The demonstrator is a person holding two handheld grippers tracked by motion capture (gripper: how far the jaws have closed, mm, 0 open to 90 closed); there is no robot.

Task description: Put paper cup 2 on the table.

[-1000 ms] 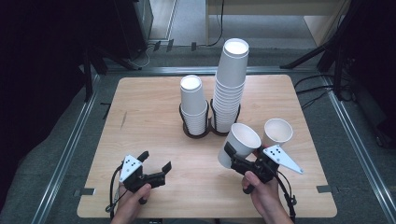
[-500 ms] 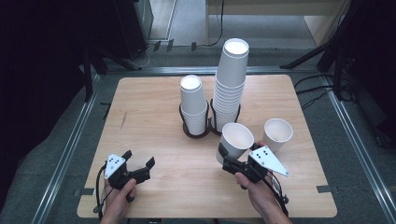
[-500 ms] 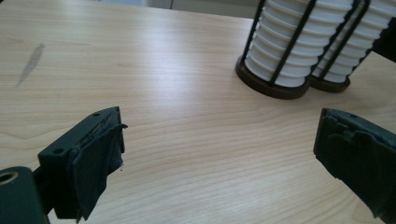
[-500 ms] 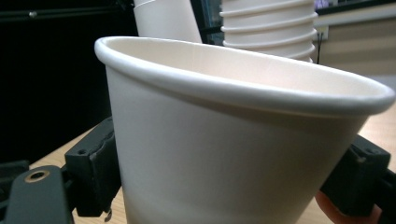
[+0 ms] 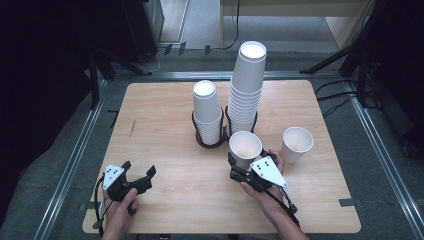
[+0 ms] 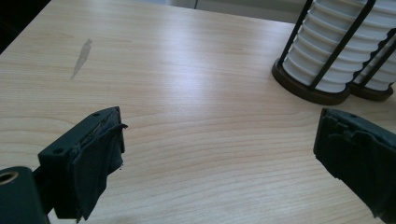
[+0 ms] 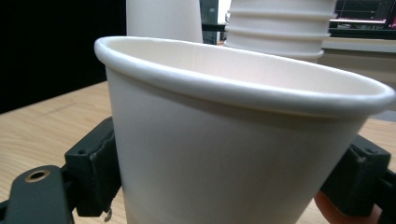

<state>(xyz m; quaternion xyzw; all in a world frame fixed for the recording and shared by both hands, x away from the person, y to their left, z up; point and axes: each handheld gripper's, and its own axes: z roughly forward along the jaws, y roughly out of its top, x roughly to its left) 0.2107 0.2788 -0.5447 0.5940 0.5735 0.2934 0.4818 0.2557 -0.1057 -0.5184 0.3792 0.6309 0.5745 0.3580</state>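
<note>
A person sits at the near edge of a pale wooden tabletop with a black two-jaw gripper in each hand.

The right gripper, toward the near right part of the tabletop, has its jaws closed around the lower wall of a white paper cup, one jaw pressing each side. The cup stands upright with its mouth up, just in front of the gripper, and looks to be at or barely above the wood; I cannot tell whether its base touches. Gripping it low on the wall keeps the rim free and the cup level, which suits setting it down.

A second single cup stands upright just to the right of it, apart from it and nearer the right edge. The held cup seems to be joining it in a row.

At the middle of the tabletop, toward the far edge, two black wire holders stand side by side, each keeping a stack of cups from toppling: a short stack on the left and a tall stack on the right. The held cup sits just in front of the tall stack.

The left gripper rests near the near left corner, its jaws wide apart with nothing between them, well away from every cup, apparently waiting its turn.
</note>
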